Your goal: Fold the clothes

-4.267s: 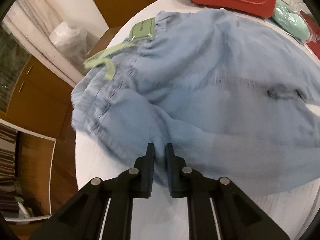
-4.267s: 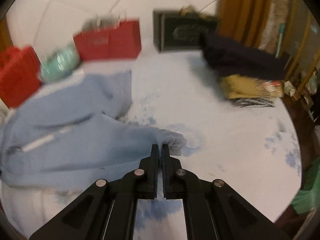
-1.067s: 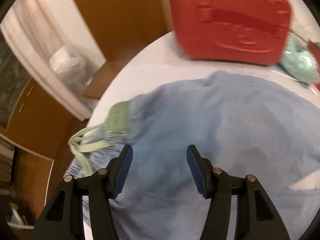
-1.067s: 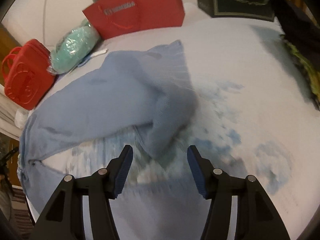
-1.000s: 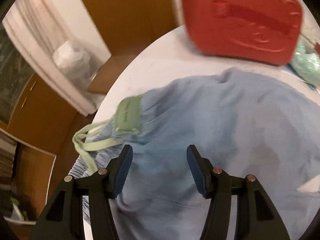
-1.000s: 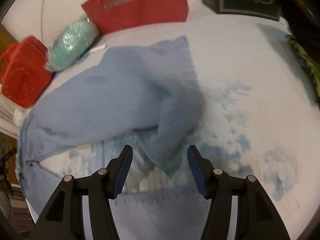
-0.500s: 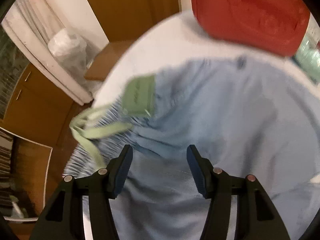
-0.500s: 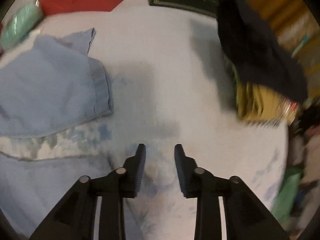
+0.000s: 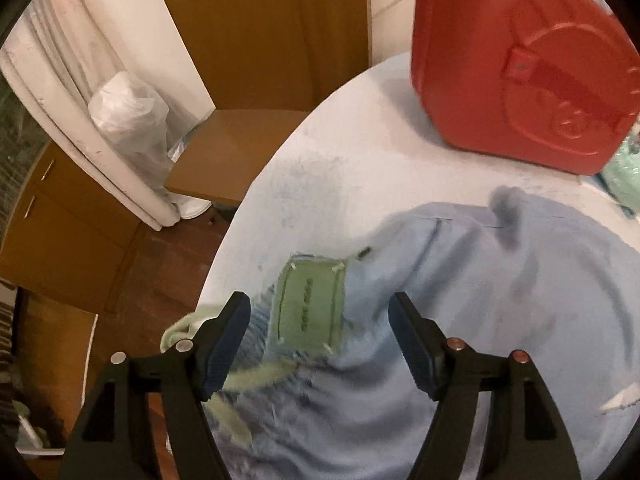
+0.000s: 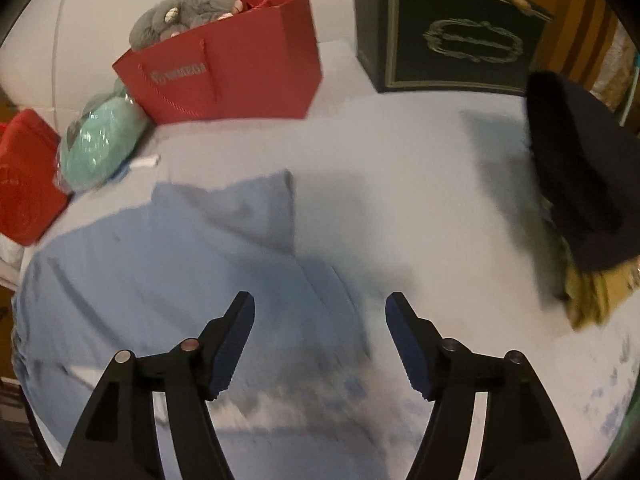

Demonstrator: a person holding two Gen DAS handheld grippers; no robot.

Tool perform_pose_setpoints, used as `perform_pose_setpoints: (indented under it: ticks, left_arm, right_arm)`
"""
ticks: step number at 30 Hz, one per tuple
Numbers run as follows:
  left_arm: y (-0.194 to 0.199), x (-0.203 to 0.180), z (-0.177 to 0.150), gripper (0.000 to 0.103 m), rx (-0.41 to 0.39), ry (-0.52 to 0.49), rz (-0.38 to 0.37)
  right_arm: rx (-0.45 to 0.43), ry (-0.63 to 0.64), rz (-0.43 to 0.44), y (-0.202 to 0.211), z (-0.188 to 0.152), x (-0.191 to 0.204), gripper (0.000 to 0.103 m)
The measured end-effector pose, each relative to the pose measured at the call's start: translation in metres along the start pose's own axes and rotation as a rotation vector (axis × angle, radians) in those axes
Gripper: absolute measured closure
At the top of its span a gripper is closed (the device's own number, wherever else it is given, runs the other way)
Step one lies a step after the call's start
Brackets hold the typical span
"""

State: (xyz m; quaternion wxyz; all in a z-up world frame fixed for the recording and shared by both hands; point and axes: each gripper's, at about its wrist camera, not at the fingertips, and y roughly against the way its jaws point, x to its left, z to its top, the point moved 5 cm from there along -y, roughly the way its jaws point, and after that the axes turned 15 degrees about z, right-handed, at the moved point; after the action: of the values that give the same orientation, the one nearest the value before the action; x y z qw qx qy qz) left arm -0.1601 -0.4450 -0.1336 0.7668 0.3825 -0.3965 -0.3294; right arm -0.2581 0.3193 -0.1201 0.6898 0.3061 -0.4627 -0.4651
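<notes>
Trousers (image 9: 460, 320), light blue: lying part-folded on your tabletop (image 9: 320, 160), waistband at its edge. Left gripper (image 9: 320, 320) and right gripper (image 10: 320, 322) just spread wide, both empty above the cloth. Further folds remain.

left hand-held gripper (image 9: 320, 316): jaws just widened, empty | over blue trousers (image 9: 460, 340) green label (image 9: 310, 308)

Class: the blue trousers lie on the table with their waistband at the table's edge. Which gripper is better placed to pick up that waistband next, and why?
Left. The left gripper, jaws open, hovers over the green label on the blue trousers waistband. The right gripper, also open, hangs over the leg end.
</notes>
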Motion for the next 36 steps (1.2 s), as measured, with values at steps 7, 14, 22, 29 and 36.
perform_pose_setpoints:
  ticks: [7, 14, 22, 29, 36]
  left_arm:
    - [-0.042, -0.015, 0.006, 0.028, 0.041, -0.038, -0.035]
    - [-0.056, -0.027, 0.009, 0.022, 0.011, -0.068, -0.043]
    - [-0.06, -0.02, 0.006, 0.009, -0.026, -0.058, -0.042]
    - [-0.038, -0.054, 0.018, 0.052, -0.074, -0.225, 0.089]
    - [0.001, -0.013, 0.046, 0.053, -0.193, -0.046, 0.083]
  right_arm:
    - [0.018, 0.012, 0.008, -0.049, 0.05, 0.013, 0.026]
    - [0.083, 0.049, -0.011, -0.1, 0.071, 0.017, 0.026]
    - [0.115, 0.142, -0.058, -0.121, 0.062, 0.031, 0.025]
    - [0.177, 0.224, -0.061, -0.121, 0.063, 0.049, 0.08]
    - [-0.003, 0.343, -0.08, -0.081, 0.07, 0.06, 0.097]
